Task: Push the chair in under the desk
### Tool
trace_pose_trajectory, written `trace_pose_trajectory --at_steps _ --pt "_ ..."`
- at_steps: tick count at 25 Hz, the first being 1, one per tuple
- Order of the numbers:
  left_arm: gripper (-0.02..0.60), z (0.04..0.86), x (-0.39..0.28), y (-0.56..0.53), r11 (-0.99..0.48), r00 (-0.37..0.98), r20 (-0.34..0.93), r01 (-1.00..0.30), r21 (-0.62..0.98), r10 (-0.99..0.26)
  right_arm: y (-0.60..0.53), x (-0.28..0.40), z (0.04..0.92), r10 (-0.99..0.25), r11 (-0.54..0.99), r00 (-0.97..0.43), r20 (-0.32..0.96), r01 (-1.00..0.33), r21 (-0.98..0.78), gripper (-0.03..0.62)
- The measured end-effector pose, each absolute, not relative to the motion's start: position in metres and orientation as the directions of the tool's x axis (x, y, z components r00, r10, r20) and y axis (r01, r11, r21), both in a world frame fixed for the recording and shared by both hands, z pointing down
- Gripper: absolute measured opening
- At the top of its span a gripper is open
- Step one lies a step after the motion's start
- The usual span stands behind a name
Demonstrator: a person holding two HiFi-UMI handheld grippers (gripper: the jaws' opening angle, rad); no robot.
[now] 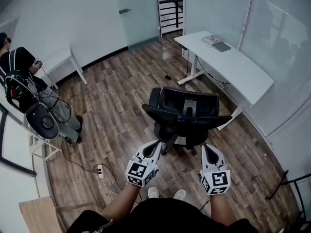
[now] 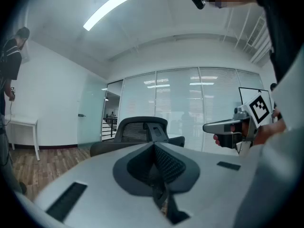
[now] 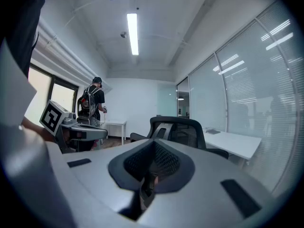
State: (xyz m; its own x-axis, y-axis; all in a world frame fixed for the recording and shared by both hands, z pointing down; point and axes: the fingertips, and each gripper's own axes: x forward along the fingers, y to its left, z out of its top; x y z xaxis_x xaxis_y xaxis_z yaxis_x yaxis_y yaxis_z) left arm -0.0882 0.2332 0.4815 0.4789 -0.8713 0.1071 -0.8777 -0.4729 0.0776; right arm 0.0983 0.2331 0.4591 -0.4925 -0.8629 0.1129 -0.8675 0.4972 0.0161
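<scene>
Wood floor [image 1: 116,96], glass-walled office.

Item one: black chair [image 1: 187,111], standing well apart from the white counter [image 1: 238,64] with its back towards us. We judge it not yet pushed in.

Item two: left tongs [image 1: 155,148], jaws together, nothing between them, held near the chair back.

Item three: right tongs [image 1: 207,150], likewise closed and empty. We judge both are kept closed to serve as blunt pushers.
</scene>
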Motion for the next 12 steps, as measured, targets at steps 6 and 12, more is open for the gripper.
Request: trace_pose_trajectory --at_steps 6,12 --pt "0.012 0.484 -0.086 0.231 -0.468 0.473 0.114 -0.881 0.073 -0.873 0.23 0.103 0.454 -0.867 0.493 -0.489 0.1 -0.869 0.023 0.003" --pt "0.012 0.482 -0.074 0.23 -0.467 0.47 0.119 -0.883 0.054 -0.875 0.228 0.116 0.448 -0.866 0.496 -0.496 0.067 -0.868 -0.013 0.005"
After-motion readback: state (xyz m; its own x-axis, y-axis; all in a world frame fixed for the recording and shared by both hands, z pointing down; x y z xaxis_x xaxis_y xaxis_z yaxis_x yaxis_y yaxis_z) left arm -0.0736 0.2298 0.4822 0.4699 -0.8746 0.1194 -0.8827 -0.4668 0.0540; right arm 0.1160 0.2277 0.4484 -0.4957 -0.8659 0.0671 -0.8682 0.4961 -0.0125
